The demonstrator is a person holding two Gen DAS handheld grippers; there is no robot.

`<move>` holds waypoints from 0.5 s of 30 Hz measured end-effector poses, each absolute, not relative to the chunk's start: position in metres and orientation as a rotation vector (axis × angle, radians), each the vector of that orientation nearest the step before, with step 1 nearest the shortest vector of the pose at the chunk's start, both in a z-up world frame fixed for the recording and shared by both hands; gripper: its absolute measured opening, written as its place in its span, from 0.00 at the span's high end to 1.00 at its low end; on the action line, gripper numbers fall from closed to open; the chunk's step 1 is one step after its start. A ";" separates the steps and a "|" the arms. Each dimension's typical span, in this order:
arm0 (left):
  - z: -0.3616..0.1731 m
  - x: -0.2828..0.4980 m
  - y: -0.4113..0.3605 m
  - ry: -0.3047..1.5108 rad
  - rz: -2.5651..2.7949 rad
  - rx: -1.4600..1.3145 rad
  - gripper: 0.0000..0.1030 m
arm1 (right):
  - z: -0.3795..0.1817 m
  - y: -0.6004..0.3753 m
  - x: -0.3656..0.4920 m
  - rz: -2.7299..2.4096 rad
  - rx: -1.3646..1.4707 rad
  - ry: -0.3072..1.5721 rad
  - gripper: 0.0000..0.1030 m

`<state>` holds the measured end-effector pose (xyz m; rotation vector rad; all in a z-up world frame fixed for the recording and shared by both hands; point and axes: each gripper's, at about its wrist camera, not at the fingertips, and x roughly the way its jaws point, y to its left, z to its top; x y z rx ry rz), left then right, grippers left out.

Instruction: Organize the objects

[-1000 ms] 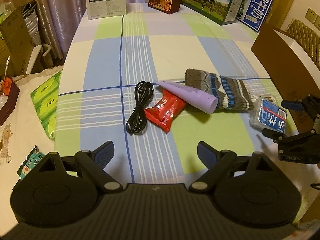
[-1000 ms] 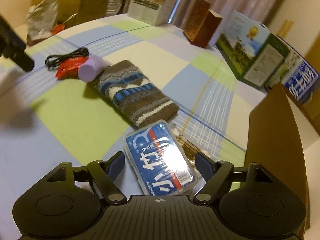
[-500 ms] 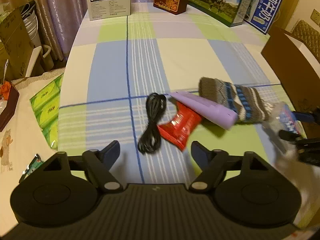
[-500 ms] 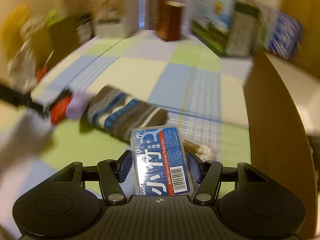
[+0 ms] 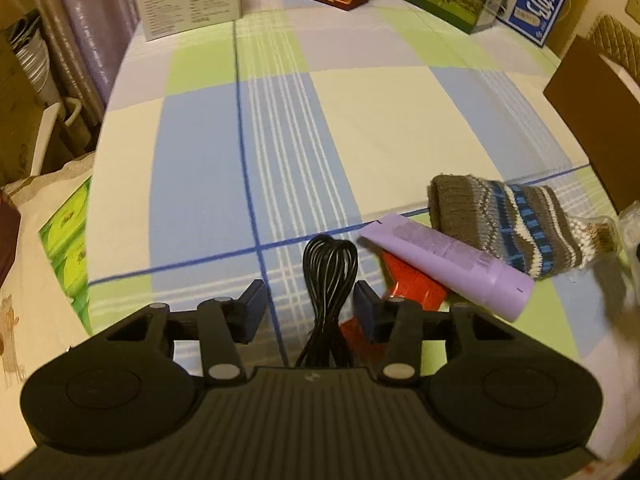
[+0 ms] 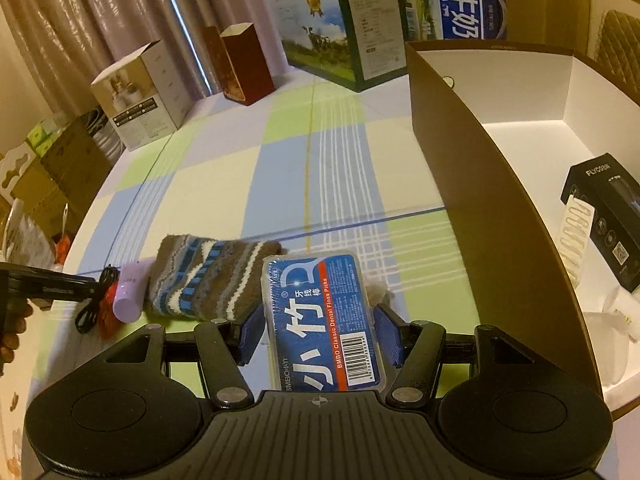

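Observation:
My right gripper (image 6: pixel 320 330) is shut on a blue floss pick box (image 6: pixel 322 320) and holds it above the table, left of the brown storage box (image 6: pixel 460 184). My left gripper (image 5: pixel 310 310) is low over the table, its jaws partly closed around a coiled black cable (image 5: pixel 330 280) with a gap left on the left side. A red snack packet (image 5: pixel 412 280), a purple tube (image 5: pixel 448 258) and a knitted sock (image 5: pixel 504 220) lie to the right of the cable. The sock (image 6: pixel 212 276) and tube (image 6: pixel 128 296) also show in the right wrist view.
The storage box holds a black carton (image 6: pixel 604 216) and a white strip (image 6: pixel 576 244). Cotton swabs (image 5: pixel 596 232) lie by the sock's toe. Cartons (image 5: pixel 192 0) (image 6: pixel 344 28) stand along the table's far edge. Green tissue packs (image 5: pixel 68 248) lie off the table at left.
My right gripper closed on the floss box and lifted it toward the storage box. My left gripper moved down and forward over the cable and narrowed its jaws.

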<state>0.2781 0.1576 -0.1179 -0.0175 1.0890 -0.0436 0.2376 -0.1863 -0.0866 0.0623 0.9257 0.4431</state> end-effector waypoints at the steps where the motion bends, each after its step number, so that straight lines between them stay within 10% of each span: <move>1: -0.120 0.281 0.157 1.093 -0.049 -0.013 0.61 | -0.087 -0.186 0.237 0.443 0.061 0.926 0.45; 15: -0.122 0.246 0.165 1.094 0.015 -0.040 0.77 | -0.088 -0.183 0.225 0.487 0.059 0.949 0.45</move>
